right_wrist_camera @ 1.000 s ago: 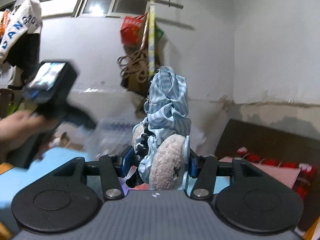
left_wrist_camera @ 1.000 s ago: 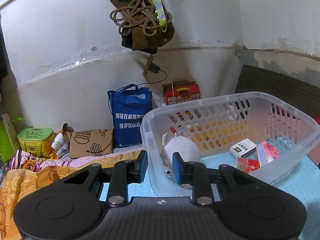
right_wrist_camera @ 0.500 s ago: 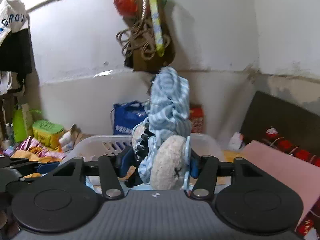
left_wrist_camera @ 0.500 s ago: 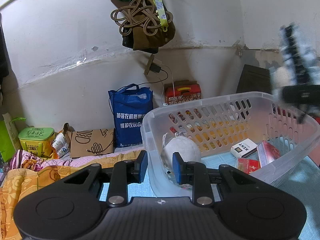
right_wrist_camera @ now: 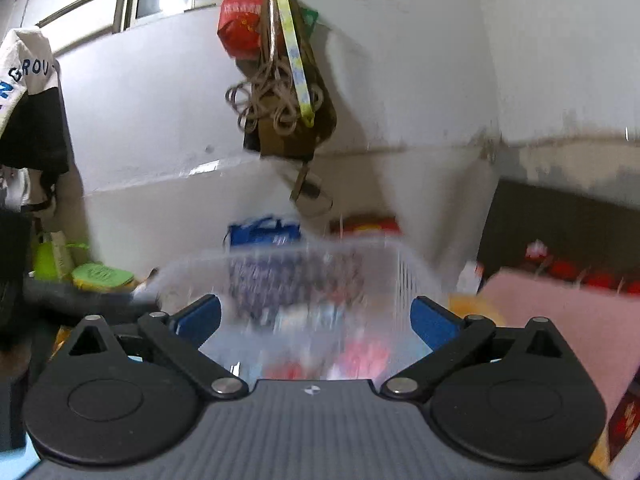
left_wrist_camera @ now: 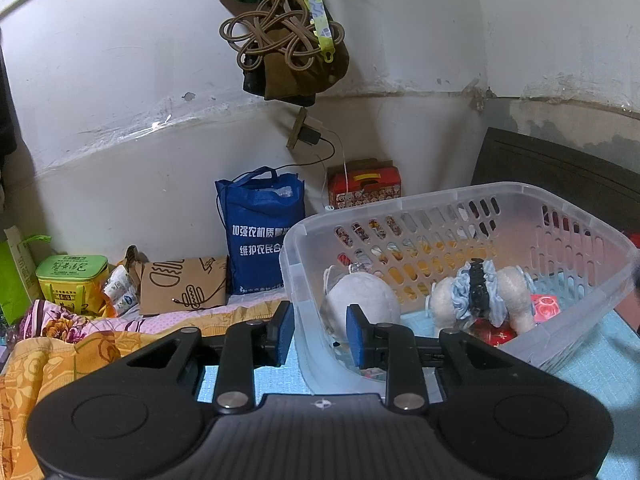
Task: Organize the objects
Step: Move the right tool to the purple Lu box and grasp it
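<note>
A clear slotted plastic basket (left_wrist_camera: 460, 196) stands on a light blue cloth. My left gripper (left_wrist_camera: 320, 334) is shut on the basket's near left corner wall, one pad outside and one inside. In the basket lie a white round plush (left_wrist_camera: 360, 300), red packets (left_wrist_camera: 544, 306) and a fluffy toy wrapped in blue striped cloth with a black band (left_wrist_camera: 480, 296). My right gripper (right_wrist_camera: 316, 320) hovers over the blurred basket (right_wrist_camera: 412, 268). Its jaws are opening wide with nothing between them.
Against the wall stand a blue tote bag (left_wrist_camera: 260, 232), a red tin (left_wrist_camera: 364, 186), a brown paper bag (left_wrist_camera: 180, 288) and a green box (left_wrist_camera: 72, 276). Coiled rope and bags (left_wrist_camera: 280, 44) hang above. A floral quilt (left_wrist_camera: 60, 352) lies left, a pink blanket (right_wrist_camera: 560, 312) right.
My right gripper carried the blue-wrapped fluffy toy over the basket and let go; the toy now lies inside. The left gripper and basket stayed put.
</note>
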`<state>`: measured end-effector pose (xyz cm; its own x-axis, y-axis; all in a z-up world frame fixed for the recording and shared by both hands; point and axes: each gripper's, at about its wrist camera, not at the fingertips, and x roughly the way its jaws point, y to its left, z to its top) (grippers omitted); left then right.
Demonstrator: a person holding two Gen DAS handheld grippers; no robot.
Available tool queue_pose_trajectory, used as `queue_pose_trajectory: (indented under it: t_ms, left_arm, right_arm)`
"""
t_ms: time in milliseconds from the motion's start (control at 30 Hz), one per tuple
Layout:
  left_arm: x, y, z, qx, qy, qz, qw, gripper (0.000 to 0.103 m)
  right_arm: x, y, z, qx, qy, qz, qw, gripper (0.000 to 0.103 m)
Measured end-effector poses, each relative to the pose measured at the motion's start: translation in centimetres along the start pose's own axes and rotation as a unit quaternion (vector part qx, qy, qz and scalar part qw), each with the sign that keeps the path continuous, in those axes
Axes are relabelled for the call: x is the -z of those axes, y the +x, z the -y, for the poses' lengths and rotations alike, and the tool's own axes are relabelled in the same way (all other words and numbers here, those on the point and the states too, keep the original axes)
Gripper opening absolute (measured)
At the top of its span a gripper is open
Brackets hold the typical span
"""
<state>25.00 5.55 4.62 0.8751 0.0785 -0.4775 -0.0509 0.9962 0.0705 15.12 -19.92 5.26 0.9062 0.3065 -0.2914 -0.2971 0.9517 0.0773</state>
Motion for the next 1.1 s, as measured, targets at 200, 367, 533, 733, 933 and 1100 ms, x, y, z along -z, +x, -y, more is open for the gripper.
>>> queue_pose_trajectory:
  t_ms: [200, 367, 533, 733, 933, 1100]
  left_arm:
    - [0.0, -0.1, 0.0, 0.000, -0.003, 0.003, 1.0000, 0.032]
    - [0.0, -0.1, 0.0, 0.000, -0.003, 0.003, 1.0000, 0.032]
    - [0.0, -0.1, 0.0, 0.000, -0.002, 0.004, 1.0000, 0.032]
    - [0.0, -0.1, 0.0, 0.001, -0.002, 0.004, 1.0000, 0.032]
    - [0.1, -0.2, 0.1, -0.001, 0.000, 0.004, 1.0000, 0.032]
    - [0.1, -0.2, 0.1, 0.000, 0.000, 0.004, 1.0000, 0.032]
  right_arm:
    - [5.7, 1.4, -0.4, 0.030, 0.017, -0.079, 0.996, 0.103]
    - [7.1, 1.8, -2.0, 0.000, 0.012, -0.105, 0.994, 0.103]
    - [7.0, 1.3, -4.2, -0.036, -0.032, -0.093, 0.995, 0.085]
    - [7.7, 1.6, -6.1, -0.037, -0.074, -0.091, 0.992, 0.077]
    - [8.1, 2.1, -6.5, -0.042, -0.090, -0.104, 0.990, 0.068]
    - [8.2, 1.6, -5.6, -0.033, -0.058, -0.079, 0.995, 0.061]
